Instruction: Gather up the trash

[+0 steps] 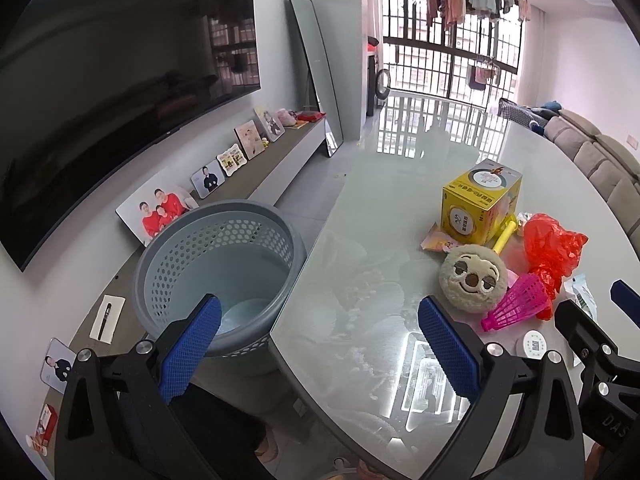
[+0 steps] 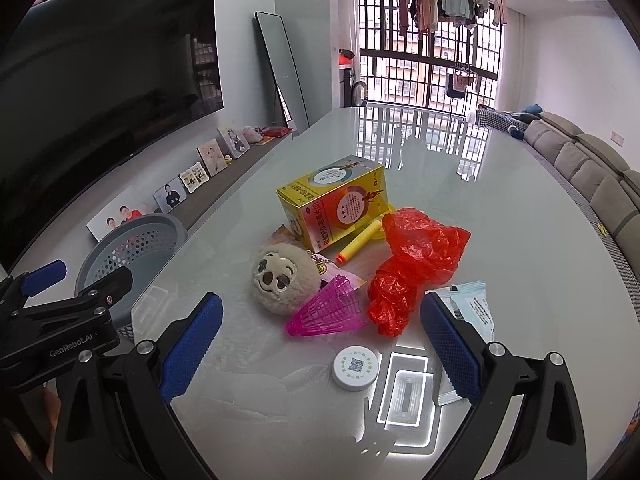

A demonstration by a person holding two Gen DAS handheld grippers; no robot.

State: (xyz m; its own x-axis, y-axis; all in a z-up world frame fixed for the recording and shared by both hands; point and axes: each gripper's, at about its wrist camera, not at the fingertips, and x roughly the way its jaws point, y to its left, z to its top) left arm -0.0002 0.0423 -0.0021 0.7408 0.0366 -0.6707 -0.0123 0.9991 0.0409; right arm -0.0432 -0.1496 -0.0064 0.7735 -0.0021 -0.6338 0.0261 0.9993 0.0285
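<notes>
A pile lies on the glossy table point(image 2: 520, 240): a yellow box point(image 2: 336, 200), a crumpled red plastic bag point(image 2: 416, 264), a pink shuttlecock point(image 2: 328, 312), a beige plush face point(image 2: 280, 280), a yellow foam dart point(image 2: 360, 242), a white round cap point(image 2: 355, 367) and a pale blue wrapper point(image 2: 474, 308). The grey perforated bin point(image 1: 216, 268) stands on the floor at the table's left edge. My left gripper point(image 1: 320, 348) is open and empty, between the bin and the table. My right gripper point(image 2: 320, 348) is open and empty, just short of the cap and shuttlecock.
A low TV bench point(image 1: 264, 168) with photo frames runs along the left wall under a large TV point(image 1: 120, 80). A mirror point(image 1: 316, 72) leans against the wall. A sofa point(image 2: 592, 176) lines the right side. The other gripper shows at each view's edge.
</notes>
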